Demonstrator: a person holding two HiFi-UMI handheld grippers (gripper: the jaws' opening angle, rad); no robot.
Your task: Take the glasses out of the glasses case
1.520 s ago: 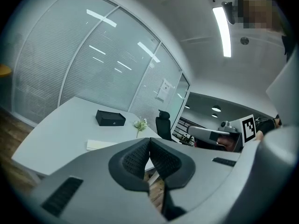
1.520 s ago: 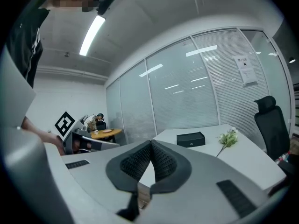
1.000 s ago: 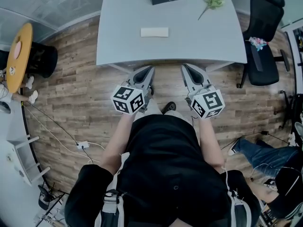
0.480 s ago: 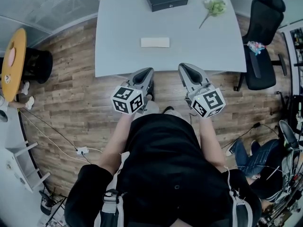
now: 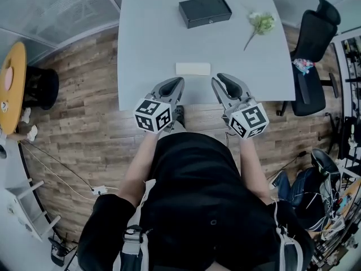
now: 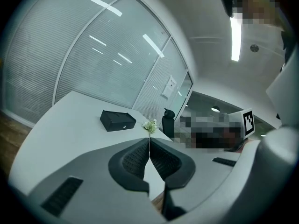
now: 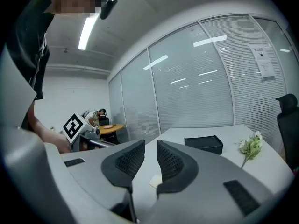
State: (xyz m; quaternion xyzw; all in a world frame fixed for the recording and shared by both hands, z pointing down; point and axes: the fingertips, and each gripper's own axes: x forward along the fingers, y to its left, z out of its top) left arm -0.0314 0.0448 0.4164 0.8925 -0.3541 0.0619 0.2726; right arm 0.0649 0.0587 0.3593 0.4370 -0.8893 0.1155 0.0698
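While both grippers hang level over the near edge of the table (image 5: 141, 49), the head view shows them side by side, tips pointing across the top. Look into the left gripper view: the left gripper (image 6: 149, 141) has its jaws pressed together, ribbed pads meeting, nothing caught in them. Over in the right gripper view, the right gripper (image 7: 150, 146) shows a narrow gap; its jaws have just been opening, and only tabletop shows through the slot.

And the glasses case (image 5: 205, 11)? A black box, lid down, lying toward the far edge of the table, a touch right of the middle and well apart from both grippers. The head view gives its place, while the gripper views show its low side wall. A small white card (image 5: 193, 68) lies just inside the near edge, between the gripper tips and the case. The right gripper view catches it under the jaws; I can't pick it out in the left one.

Right of the case, near the table's right edge, lies a flower sprig (image 5: 260, 22). A black office chair (image 5: 314, 44) stands just past that edge. Only the head view shows the wood floor (image 5: 84, 129) and its white cables (image 5: 67, 168), with a yellow round table (image 5: 11, 78) off to the left. Only the gripper views bring up the glass wall (image 7: 196, 83) with blinds beyond the table.
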